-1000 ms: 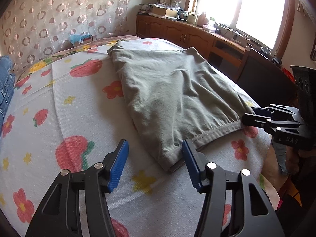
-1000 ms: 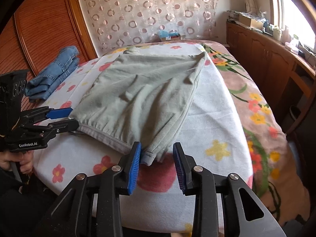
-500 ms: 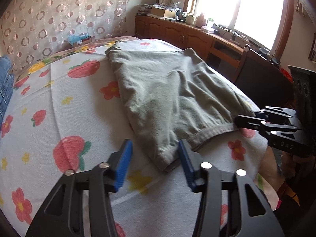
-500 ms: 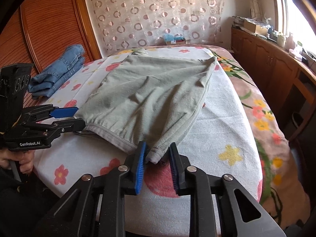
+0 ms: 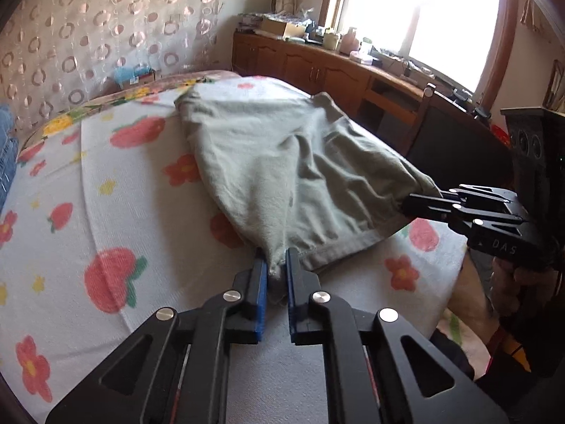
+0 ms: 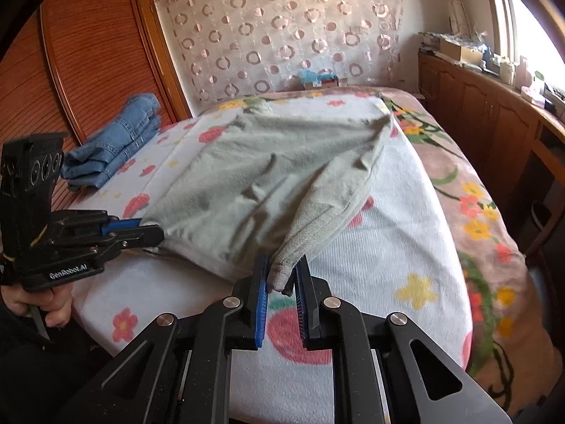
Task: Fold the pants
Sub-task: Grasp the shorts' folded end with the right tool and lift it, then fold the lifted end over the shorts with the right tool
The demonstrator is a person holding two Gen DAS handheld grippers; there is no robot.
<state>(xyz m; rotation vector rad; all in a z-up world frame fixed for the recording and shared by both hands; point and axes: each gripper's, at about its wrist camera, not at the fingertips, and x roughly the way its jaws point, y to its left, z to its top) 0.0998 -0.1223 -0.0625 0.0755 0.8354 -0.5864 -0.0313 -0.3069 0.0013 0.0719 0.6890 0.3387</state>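
A: Item one, nearest?

B: My left gripper [image 5: 276, 271], clamped on one near corner of the grey-green pants [image 5: 282, 173]. My right gripper [image 6: 282, 279], jaws closing, pads pinching the other corner.

A: Where do the pants lie?

B: Spread along the flowered bedspread [image 6: 381, 265], near edge lifted. Beyond, at the far left, I list folded jeans [image 6: 116, 148].

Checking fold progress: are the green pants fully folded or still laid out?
Laid out: the green pants stretch long across the bed, near corners pinched and lifted.
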